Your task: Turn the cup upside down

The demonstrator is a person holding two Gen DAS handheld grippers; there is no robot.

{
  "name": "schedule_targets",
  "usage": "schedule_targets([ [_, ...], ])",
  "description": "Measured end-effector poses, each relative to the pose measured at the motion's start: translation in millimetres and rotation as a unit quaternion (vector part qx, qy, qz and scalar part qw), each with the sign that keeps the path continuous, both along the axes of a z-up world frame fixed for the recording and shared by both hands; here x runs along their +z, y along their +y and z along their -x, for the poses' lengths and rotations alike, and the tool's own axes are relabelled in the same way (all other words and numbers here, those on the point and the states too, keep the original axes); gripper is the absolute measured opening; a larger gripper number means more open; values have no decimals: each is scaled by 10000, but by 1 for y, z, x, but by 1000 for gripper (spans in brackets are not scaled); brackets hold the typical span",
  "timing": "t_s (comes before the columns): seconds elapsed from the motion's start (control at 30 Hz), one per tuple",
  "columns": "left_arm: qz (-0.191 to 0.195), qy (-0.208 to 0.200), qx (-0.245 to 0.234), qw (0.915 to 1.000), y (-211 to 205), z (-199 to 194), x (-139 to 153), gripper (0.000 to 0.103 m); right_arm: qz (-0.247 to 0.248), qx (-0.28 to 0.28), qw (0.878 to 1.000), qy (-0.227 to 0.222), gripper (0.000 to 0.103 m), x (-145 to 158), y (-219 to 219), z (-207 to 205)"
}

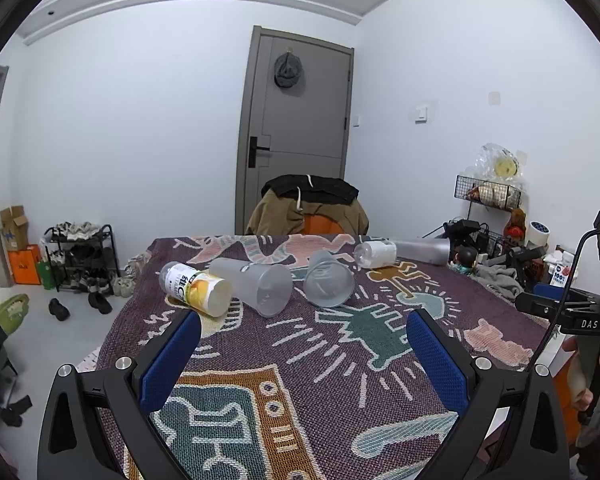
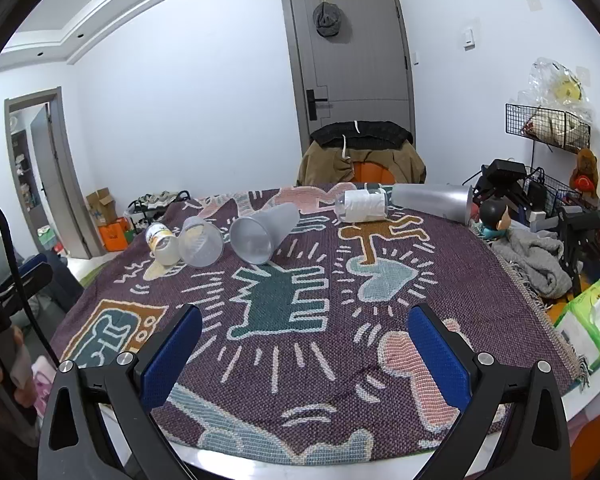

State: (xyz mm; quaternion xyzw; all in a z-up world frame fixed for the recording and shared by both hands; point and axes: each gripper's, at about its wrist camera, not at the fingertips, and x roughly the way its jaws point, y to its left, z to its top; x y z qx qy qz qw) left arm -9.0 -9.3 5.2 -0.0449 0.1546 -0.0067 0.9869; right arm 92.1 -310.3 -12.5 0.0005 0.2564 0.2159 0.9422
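Note:
Several cups lie on their sides on the patterned cloth. A frosted cup (image 1: pixel 327 279) (image 2: pixel 260 232) lies mid-table with its mouth toward me. A second frosted cup (image 1: pixel 256 284) (image 2: pixel 201 244) lies to its left, next to a yellow-labelled cup (image 1: pixel 198 286) (image 2: pixel 162 246). At the far edge lie a white-labelled cup (image 1: pixel 376 254) (image 2: pixel 362 205) and a tall frosted cup (image 1: pixel 424 250) (image 2: pixel 436 202). My left gripper (image 1: pixel 302 344) is open and empty, short of the cups. My right gripper (image 2: pixel 304 340) is open and empty above the near cloth.
The table cloth (image 1: pixel 260 360) (image 2: pixel 300 320) covers the table. A chair draped with a jacket (image 1: pixel 308 210) (image 2: pixel 360 152) stands behind it. Clutter, a grey cloth (image 2: pixel 536 260) and tissue packs (image 2: pixel 588 316) crowd the right side. A shoe rack (image 1: pixel 80 256) stands at left.

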Motion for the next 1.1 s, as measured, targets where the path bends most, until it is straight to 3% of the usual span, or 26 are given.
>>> schedule_targets([
  [1.1,-5,209,-25,9998,2,-9,-2,103,-1,-50,10000,-34,103,0,-3,1],
])
